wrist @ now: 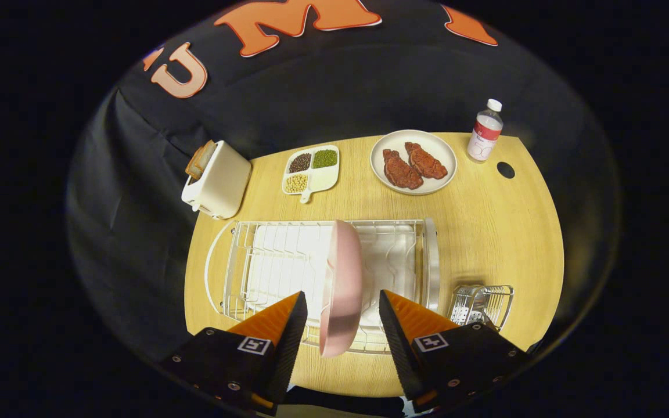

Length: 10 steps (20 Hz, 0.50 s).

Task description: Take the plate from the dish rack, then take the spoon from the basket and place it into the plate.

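Observation:
A pink plate stands on edge in the white wire dish rack on the wooden table. My gripper hangs over the rack with its orange-and-black fingers open, one on each side of the plate's near rim, a gap on both sides. A small wire basket sits just right of the rack, past the right finger; I cannot make out the spoon inside it.
Beyond the rack stand a white toaster with bread, a divided dish of beans, a white plate with two steaks and a water bottle. A round hole is in the table near the bottle.

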Tool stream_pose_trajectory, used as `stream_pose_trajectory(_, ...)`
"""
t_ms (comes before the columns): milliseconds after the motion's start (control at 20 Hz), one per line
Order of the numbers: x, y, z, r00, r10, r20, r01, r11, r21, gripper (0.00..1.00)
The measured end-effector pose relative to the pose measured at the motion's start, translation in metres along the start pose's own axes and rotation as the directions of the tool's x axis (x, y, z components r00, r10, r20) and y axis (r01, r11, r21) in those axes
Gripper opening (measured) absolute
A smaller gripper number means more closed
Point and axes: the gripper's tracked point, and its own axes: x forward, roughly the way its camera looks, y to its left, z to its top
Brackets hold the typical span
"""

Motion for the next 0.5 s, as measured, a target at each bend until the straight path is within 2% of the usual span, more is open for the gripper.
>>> stream_pose_trajectory(150, 0.013, -0.003, -0.004, 0.998, -0.036, -0.056, 0.036, 0.999, -0.007, 0.69)
stream_pose_trajectory(500, 0.029, -0.001, -0.018, 0.985, -0.095, -0.147, 0.097, 0.995, 0.004, 0.35)
